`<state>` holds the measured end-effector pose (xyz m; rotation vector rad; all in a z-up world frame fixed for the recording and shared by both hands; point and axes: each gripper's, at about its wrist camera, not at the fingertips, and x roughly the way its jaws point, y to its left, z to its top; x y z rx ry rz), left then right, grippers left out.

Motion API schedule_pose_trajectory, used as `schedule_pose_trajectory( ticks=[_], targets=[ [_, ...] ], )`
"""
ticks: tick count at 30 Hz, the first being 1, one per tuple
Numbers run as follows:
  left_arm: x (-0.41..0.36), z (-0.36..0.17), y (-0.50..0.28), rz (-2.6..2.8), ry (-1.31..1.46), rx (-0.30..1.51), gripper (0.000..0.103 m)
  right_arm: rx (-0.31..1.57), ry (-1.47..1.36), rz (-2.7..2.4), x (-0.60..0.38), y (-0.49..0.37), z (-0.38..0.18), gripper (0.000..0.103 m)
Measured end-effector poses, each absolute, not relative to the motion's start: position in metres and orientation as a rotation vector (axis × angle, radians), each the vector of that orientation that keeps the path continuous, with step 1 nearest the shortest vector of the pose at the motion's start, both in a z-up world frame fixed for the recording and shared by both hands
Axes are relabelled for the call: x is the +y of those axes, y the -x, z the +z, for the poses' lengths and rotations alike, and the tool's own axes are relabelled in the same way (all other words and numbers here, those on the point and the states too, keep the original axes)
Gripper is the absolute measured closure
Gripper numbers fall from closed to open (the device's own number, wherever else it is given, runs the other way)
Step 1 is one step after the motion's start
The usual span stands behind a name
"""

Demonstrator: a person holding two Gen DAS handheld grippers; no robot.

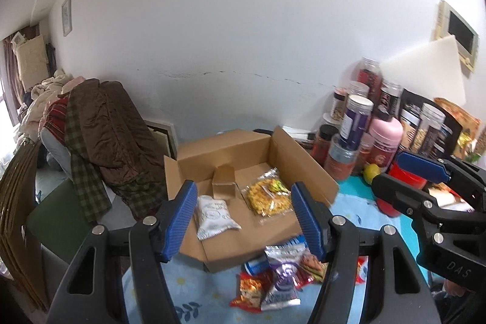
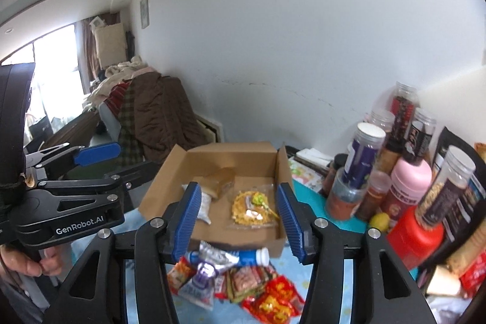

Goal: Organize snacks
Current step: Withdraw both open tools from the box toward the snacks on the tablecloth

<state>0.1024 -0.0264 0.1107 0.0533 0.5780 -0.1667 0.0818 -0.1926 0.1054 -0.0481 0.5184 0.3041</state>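
An open cardboard box [image 1: 282, 148] [image 2: 209, 154] lies on the blue floral tablecloth. In it are a white packet [image 1: 214, 216] [image 2: 204, 205], a clear bag of yellow snack [image 1: 268, 196] [image 2: 250, 210] and a small cardboard insert [image 1: 224, 182]. A pile of loose snack packets [image 1: 279, 278] [image 2: 240, 284] with a blue-white tube [image 2: 243, 257] lies in front of the box. My left gripper [image 1: 243, 220] is open and empty above the box's front edge. My right gripper [image 2: 238, 220] is open and empty above the pile. Each gripper also shows in the other's view [image 1: 422, 172] [image 2: 91, 155].
Many jars, bottles and bags [image 1: 373, 135] [image 2: 404, 181] crowd the table's right side, with a red container [image 2: 416, 236] and a lemon [image 2: 379, 220]. A chair draped with brown clothes [image 1: 103, 135] [image 2: 158, 117] stands left of the table.
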Motion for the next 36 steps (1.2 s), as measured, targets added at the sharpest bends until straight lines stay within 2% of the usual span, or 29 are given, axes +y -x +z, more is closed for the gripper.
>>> schedule_pose_trajectory(
  ticks=[3, 4, 5, 7, 22, 36],
  targets=[
    [-0.030, 0.106, -0.091, -0.190, -0.063, 0.579, 0.039, 0.522, 0.040, 0.298, -0.196, -0.070, 0.101, 0.051],
    [-0.031, 0.104, -0.087, -0.197, -0.068, 0.579, 0.038, 0.521, 0.037, 0.297, -0.197, -0.065, 0.099, 0.048],
    [-0.033, 0.102, -0.083, -0.204, -0.072, 0.581, 0.031, 0.520, 0.034, 0.297, -0.198, -0.061, 0.098, 0.046],
    [-0.034, 0.099, -0.076, -0.211, -0.074, 0.578, 0.023, 0.521, 0.026, 0.296, -0.200, -0.053, 0.093, 0.045],
    [-0.029, 0.063, -0.041, -0.265, -0.086, 0.609, 0.023, 0.576, -0.012, 0.321, -0.191, -0.024, 0.048, 0.045],
    [-0.005, 0.008, -0.049, -0.220, -0.079, 0.717, 0.023, 0.667, -0.061, 0.378, -0.170, -0.037, -0.008, 0.045]
  ],
)
